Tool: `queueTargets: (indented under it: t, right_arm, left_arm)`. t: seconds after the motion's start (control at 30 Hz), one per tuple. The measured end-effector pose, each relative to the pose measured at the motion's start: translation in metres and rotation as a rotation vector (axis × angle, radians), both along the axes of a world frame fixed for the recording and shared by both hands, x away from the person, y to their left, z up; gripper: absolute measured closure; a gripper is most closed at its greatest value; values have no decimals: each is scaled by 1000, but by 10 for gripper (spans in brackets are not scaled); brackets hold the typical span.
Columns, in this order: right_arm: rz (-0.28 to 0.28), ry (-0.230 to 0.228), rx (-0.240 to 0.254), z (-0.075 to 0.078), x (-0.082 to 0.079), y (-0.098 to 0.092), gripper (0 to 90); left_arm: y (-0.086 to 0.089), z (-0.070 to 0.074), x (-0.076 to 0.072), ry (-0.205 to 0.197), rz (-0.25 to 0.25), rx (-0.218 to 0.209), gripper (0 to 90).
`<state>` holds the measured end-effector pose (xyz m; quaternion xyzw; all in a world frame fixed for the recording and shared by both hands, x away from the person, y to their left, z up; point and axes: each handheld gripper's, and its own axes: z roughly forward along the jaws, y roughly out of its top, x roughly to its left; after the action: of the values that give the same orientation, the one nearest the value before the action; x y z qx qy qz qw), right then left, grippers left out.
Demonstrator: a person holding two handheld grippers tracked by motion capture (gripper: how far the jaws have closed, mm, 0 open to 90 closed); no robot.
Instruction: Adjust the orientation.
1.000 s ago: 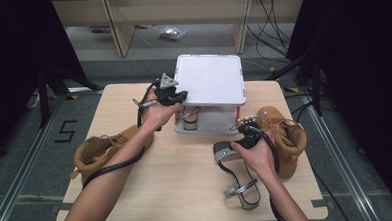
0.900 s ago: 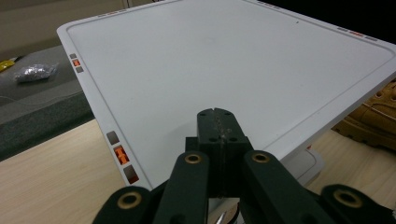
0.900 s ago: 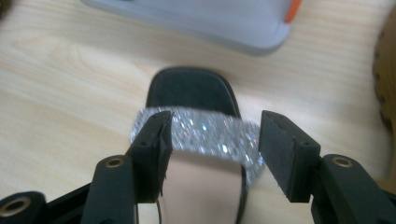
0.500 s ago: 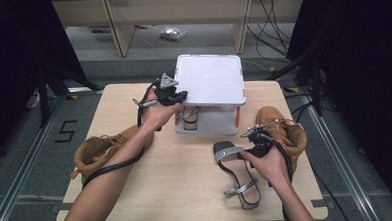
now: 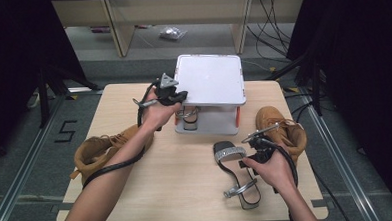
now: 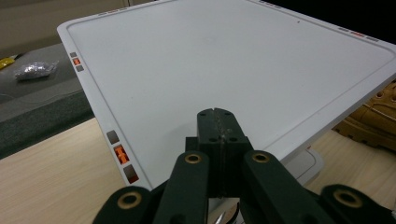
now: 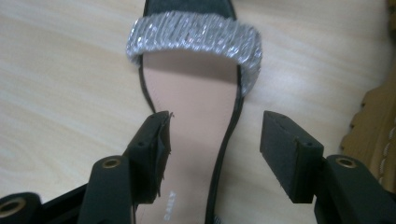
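A black sandal with a silver glitter strap lies on the wooden table near its front right. My right gripper hovers just over it, open. In the right gripper view its jaws straddle the pink insole behind the strap without pressing on it. My left gripper is shut and empty at the left edge of a white stand's top plate. In the left gripper view its closed tips sit over that plate. A second sandal stands on the stand's lower level.
A tan boot lies on the table's left side, and another tan boot lies at the right, close beside my right gripper; its edge borders the sandal. Shelving and cables stand beyond the table's far edge.
My right hand has shifted a little toward the front of the table, over the sandal's middle. The left hand and the shoes have stayed put.
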<state>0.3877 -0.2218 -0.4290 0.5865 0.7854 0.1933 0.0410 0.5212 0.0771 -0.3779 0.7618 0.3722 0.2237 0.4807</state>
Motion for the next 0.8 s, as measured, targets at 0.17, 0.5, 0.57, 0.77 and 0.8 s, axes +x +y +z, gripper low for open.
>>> queueTargets:
  t: [0.17,0.5,0.57,0.77,0.8]
  right_arm:
    - [7,57,-4,-3,-2,6,441]
    - [39,134,-17,-12,-4,9,439]
    - [34,166,-37,-11,-4,10,434]
    - [51,201,-41,-14,-4,12,414]
    - [47,218,-46,-15,-4,14,410]
  left_arm:
    - [-1,0,0,-2,2,-4,899]
    - [-1,0,0,-3,3,-5,898]
    - [-1,0,0,-2,2,-4,898]
    - [-1,0,0,-2,-1,-1,898]
    - [-1,0,0,-2,1,-3,898]
